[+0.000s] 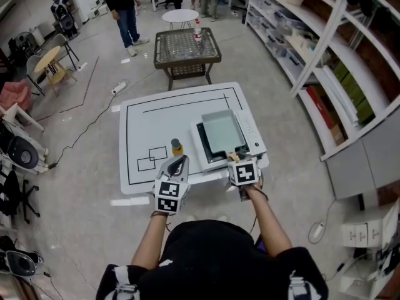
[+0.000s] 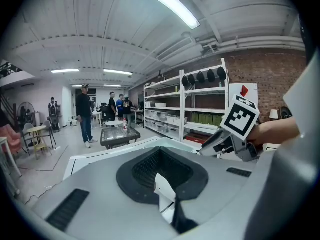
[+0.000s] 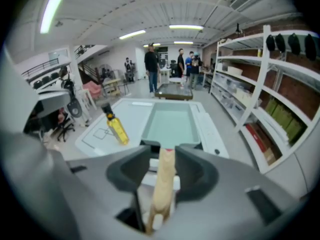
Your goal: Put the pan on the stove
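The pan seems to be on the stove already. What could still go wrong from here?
1. The wooden handle lies between the open jaws of the right gripper; a sideways pull-away could snag it and drag the pan across the stove.
2. The stove sits at the near right corner of the table, so a shove might push it over the edge.
3. The oil bottle stands just ahead of the left gripper; a forward move might topple it.
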Tool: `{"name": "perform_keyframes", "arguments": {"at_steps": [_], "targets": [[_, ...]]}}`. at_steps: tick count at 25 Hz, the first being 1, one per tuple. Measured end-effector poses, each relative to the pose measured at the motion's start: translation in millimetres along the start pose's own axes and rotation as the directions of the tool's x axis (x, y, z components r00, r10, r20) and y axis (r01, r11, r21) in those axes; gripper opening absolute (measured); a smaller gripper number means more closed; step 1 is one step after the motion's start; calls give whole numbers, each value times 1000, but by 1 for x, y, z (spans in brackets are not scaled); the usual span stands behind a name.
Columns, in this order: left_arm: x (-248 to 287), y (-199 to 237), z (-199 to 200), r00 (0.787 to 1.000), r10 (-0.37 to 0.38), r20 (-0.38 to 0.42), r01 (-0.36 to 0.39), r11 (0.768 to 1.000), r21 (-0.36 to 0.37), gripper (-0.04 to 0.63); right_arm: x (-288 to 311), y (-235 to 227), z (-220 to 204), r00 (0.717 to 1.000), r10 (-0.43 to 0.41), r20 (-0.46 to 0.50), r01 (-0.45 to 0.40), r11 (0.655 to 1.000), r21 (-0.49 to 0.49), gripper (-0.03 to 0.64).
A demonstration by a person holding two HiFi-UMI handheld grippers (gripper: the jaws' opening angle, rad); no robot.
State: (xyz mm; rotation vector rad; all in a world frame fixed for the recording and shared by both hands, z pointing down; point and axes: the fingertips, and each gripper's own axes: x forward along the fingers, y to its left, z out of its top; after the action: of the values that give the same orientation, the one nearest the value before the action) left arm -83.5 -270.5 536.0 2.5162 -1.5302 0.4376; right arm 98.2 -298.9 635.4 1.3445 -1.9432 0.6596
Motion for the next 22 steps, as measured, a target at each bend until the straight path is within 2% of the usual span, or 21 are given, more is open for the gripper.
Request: {"name": "perform_keyframes", "arguments": {"at_steps": [2,5,8,10,17,22], "targets": [[1,2,7,1000,5,17,-6,1000,8,26,-13,0,19,998,5,70,-5,1000,-1,169],[3,5,19,999,9,39,-10,1000,20,26,-32,1,44,986,12,167,-10,1000,-16,122],[4,8,32,998,13,60,-14,1000,28,26,-52,2,64,970,-21,241,40,997,-73,63],[4,10,41,997,16,74,-19,999,36,26,-63,1,75,958,-41,284,72,993,-99,48],[-3,15,66,991,34,129,-40,998,40,26,-107,-6,106,887,-42,460,59,998,-23,34],[-7,11,74,988,36,148,-43,998,47,26,-124,-3,111,838,-9,545,36,999,-40,34]]}}
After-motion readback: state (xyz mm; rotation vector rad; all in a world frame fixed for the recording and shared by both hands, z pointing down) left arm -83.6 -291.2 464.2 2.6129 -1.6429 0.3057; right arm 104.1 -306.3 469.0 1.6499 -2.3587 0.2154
